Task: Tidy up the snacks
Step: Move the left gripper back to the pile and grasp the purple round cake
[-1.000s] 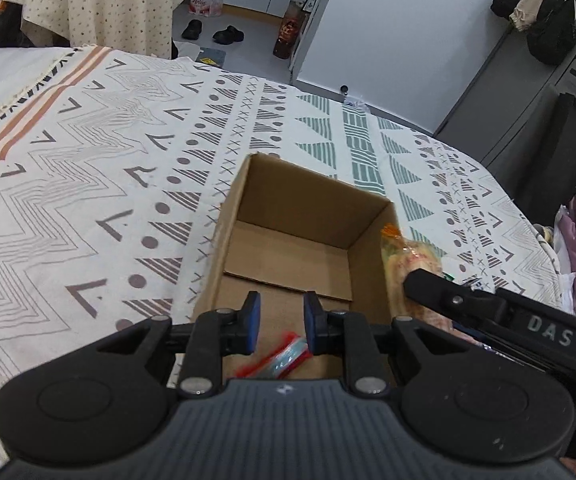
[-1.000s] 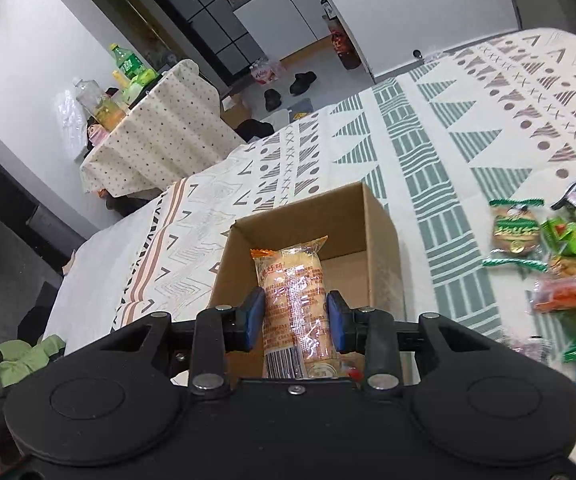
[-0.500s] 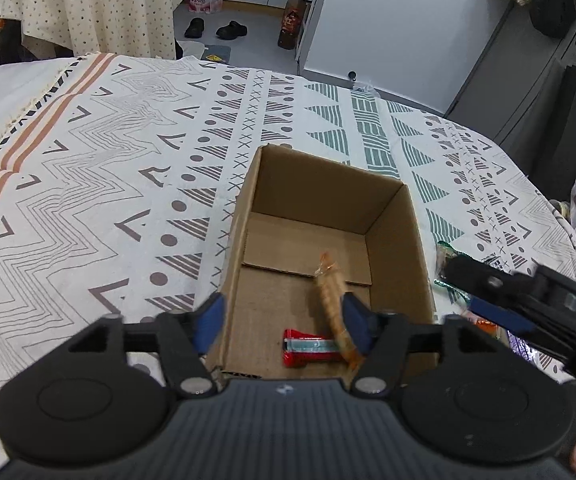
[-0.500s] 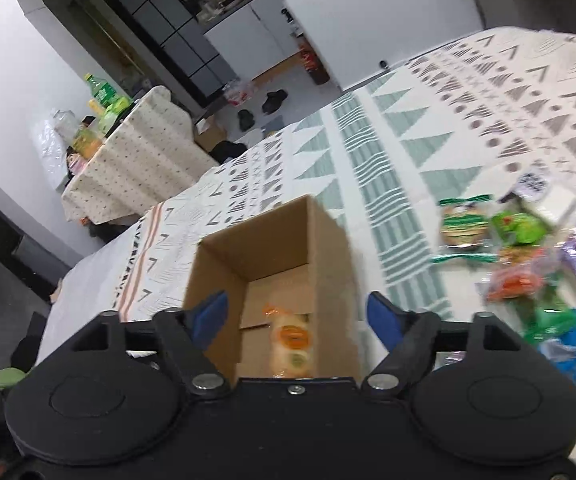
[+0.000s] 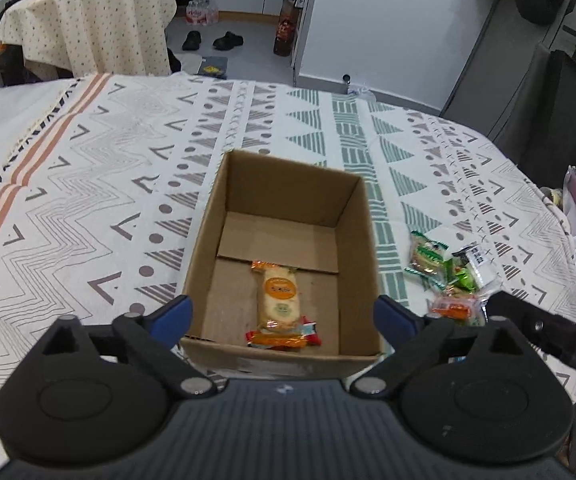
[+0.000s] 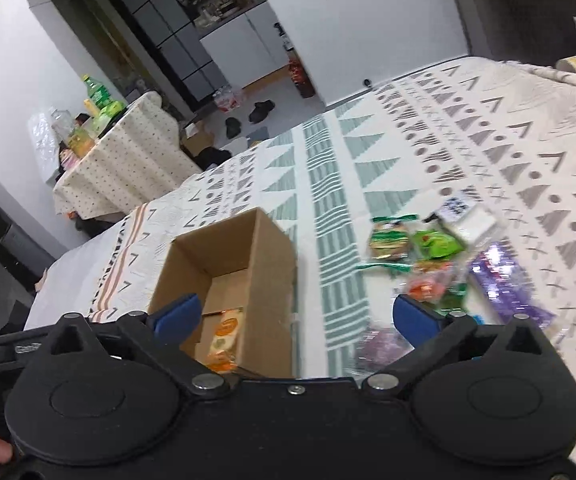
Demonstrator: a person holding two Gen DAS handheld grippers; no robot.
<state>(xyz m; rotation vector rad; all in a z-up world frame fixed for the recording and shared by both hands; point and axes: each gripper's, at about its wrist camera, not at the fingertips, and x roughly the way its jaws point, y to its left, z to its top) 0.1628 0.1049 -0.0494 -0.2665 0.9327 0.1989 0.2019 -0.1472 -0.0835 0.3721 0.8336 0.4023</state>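
Across the middle of the left wrist view a cardboard box (image 5: 284, 256) is sitting open on the patterned cloth (image 5: 100, 184), holding an orange-and-cream snack pack (image 5: 279, 294) lying lengthwise on its floor with one end resting over a red wrapper (image 5: 286, 338) by the near wall. Both tools are standing wide and gripping nothing: the left gripper (image 5: 284, 318) is framing the box's near wall, and the right gripper (image 6: 293, 318) is hanging over the box's right wall and the cloth beside it. Loose snacks (image 5: 449, 280) are lying in a heap at centre right (the right wrist view is showing them blurred, along with a purple packet (image 6: 505, 284) that the left view is missing). Only the left view is showing the red wrapper; the near wall is hiding it in the right view.
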